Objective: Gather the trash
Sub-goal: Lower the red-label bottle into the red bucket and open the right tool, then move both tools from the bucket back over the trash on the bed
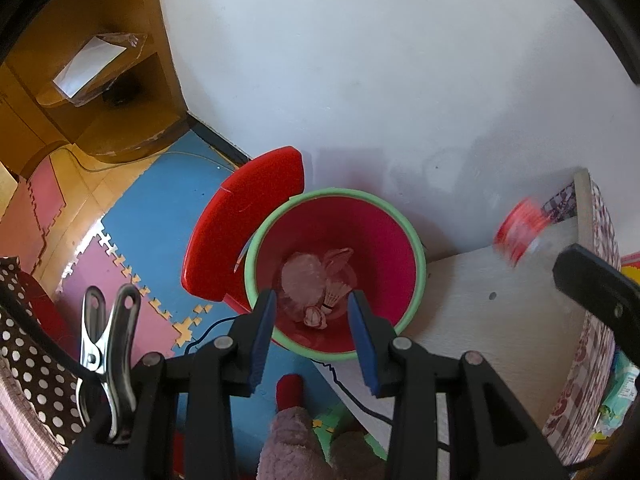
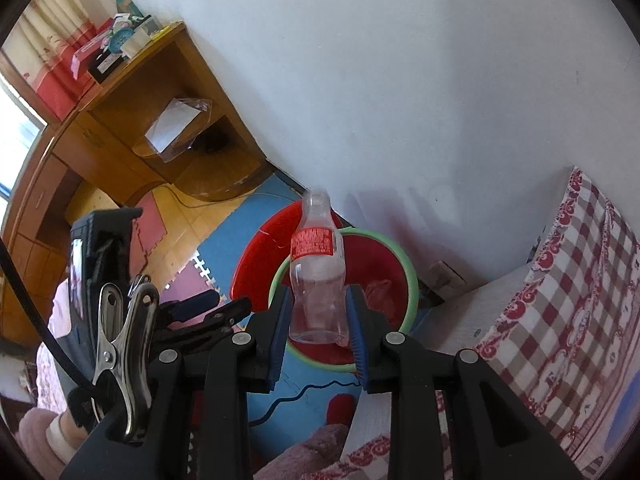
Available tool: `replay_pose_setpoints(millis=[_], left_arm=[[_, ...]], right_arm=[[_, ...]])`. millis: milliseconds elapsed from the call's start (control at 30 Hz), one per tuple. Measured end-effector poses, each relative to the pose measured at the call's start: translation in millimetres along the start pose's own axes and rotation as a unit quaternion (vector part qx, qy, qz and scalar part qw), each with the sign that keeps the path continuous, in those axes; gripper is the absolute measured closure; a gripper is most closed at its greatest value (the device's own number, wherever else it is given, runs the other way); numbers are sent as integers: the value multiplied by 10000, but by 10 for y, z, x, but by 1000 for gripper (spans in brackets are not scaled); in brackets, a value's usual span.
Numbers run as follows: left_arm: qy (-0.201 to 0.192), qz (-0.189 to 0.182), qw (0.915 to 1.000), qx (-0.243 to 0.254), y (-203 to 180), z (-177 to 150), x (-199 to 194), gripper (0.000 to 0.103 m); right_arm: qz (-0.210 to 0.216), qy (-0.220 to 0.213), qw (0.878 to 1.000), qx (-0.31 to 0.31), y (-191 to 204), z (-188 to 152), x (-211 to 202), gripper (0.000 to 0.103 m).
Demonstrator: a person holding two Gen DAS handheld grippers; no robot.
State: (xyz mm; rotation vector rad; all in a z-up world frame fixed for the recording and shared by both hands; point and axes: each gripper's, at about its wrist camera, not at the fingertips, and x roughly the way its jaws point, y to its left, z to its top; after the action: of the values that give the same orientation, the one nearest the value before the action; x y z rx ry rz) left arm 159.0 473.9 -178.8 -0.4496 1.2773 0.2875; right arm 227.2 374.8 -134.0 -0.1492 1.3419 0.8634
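Right tongs (image 2: 318, 330) clamped on a clear plastic bottle with a red label (image 2: 317, 272), held upright over the red bin with a green rim (image 2: 412, 292), left tongs (image 1: 312, 336) apart and empty above that bin, crumpled trash (image 1: 308, 280) at its bottom, red lid (image 1: 244, 224) at ten o'clock from the bin.

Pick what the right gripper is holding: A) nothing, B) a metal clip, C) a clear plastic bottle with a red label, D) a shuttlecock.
C: in the right wrist view the right gripper has its blue pads pressed on both sides of a clear bottle with a red label, above the red bin.
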Motion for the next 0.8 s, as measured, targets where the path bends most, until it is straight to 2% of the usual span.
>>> replay_pose_setpoints(millis=[433, 800], left_arm=[[-39, -21, 10000, 80, -17, -3, -41, 64], [-54, -55, 9996, 264, -103, -63, -159, 64]], right_arm=[[10, -86, 9998, 151, -98, 13, -59, 74], [34, -232, 9994, 245, -101, -131, -281, 74]])
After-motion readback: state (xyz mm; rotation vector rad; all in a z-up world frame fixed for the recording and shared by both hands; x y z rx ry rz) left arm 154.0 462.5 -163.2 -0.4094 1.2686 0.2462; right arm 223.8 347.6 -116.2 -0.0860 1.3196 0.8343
